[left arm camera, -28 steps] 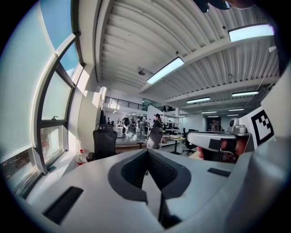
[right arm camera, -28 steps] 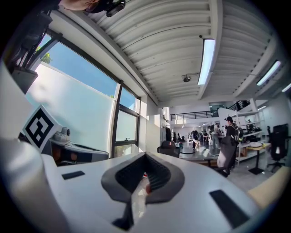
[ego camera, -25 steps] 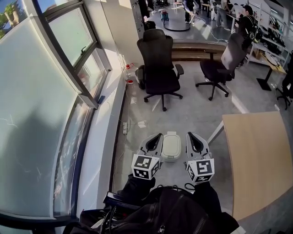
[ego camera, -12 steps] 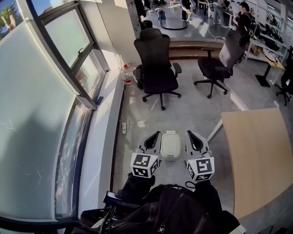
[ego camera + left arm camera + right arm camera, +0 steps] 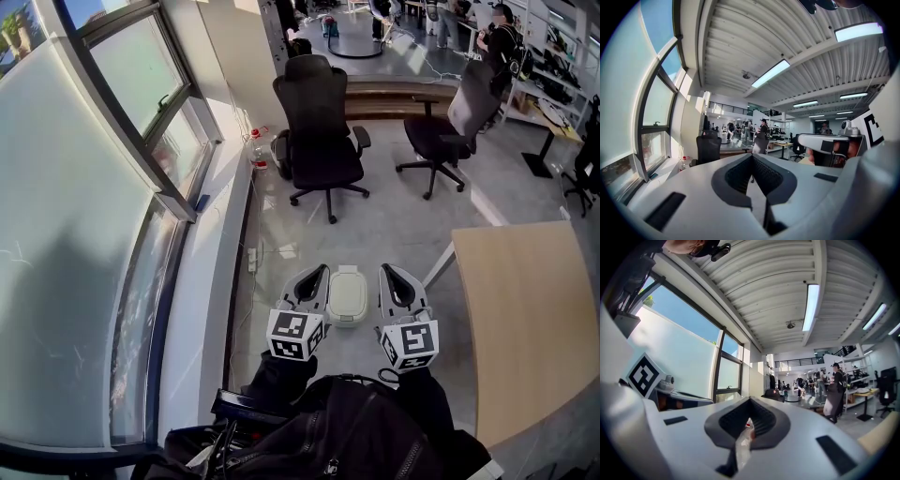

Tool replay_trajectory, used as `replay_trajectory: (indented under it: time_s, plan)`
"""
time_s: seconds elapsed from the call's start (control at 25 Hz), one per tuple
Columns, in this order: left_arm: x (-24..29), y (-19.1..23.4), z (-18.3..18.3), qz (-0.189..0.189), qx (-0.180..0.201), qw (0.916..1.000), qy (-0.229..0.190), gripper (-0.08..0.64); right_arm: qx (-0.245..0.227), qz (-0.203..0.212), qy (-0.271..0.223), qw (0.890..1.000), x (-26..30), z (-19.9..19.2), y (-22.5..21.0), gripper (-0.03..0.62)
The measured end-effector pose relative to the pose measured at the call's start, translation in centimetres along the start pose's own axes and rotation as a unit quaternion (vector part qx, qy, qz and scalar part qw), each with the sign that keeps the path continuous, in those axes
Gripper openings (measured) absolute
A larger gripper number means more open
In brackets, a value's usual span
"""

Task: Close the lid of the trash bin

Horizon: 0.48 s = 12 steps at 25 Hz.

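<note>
Holding both tools level above the floor (image 5: 375, 225), the person has the left hand-held gripper (image 5: 317, 277) and the right hand-held gripper (image 5: 390, 276) either side of the trash bin (image 5: 348, 319), which sits low between them and near the corner of the tabletop (image 5: 534, 319). Both are closed on nothing, jaws meeting at a seam in each gripper view. Those views look out across the room, not down, so neither shows the bin. From above the lid (image 5: 348, 292) reads as a pale flat panel over the bin body with no dark opening showing, so it looks down already. The bin is small in the head view, so flush seating can't be confirmed. That fits either a lid fully shut or one only resting loose on the rim. My judgement on doing it well: check the lid edge all round against the rim. Any push should use the blunt closed tips on the lid's flat top near its free edge, straight down and gently. The bin looks light and could slide or tip on the smooth floor.
</note>
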State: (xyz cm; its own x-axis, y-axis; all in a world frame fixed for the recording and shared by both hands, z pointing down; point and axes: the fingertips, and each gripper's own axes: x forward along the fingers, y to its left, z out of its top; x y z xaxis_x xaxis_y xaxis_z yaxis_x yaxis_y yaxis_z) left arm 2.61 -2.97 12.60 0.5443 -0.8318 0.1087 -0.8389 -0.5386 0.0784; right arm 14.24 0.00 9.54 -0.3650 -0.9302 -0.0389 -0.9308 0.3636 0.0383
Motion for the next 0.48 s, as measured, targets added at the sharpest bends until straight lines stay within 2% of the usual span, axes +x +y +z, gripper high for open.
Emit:
replay_trajectory:
  time_s: [0.48]
  plan:
    - [0.55, -0.32, -0.25, 0.002, -0.001, 1.0, 0.004, 0.002, 0.004, 0.006, 0.005, 1.0, 0.04, -0.56, -0.33, 0.005]
